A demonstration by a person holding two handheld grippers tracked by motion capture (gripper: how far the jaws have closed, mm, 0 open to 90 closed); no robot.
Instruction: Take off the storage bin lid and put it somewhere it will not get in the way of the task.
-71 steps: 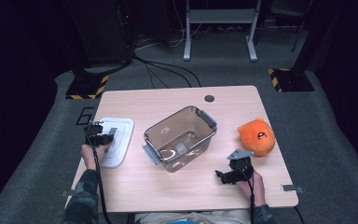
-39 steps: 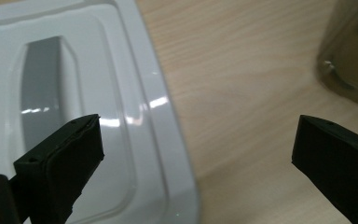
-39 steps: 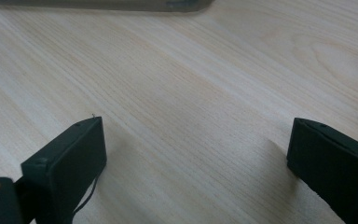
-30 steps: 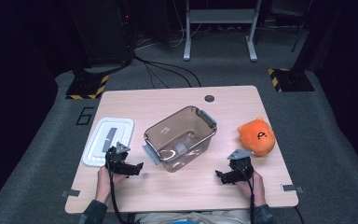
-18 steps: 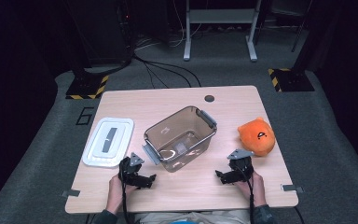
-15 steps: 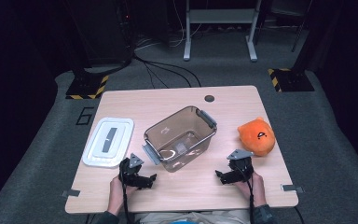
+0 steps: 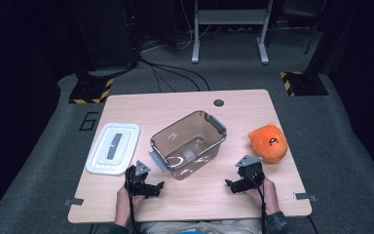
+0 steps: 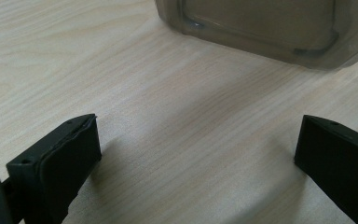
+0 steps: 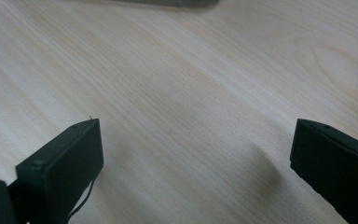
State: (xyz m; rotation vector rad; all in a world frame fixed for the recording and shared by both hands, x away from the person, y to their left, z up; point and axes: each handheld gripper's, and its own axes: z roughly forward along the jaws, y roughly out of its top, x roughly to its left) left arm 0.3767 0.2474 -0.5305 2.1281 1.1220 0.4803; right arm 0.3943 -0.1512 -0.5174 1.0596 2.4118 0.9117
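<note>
Both grippers, left (image 7: 152, 187) and right (image 7: 234, 185), gape empty beside clear plastic bin (image 7: 187, 145) (careless reach could shove it)

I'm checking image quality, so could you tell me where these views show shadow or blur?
High view: table brightly lit, floor around it dark. Left gripper view: soft shadows beside the jaws, clear bin slightly blurred. Right gripper view: jaws cast faint shadows on sharp wood grain.

Overhead view of table (image 7: 253, 109); gripper views close, sharing its wood.
</note>
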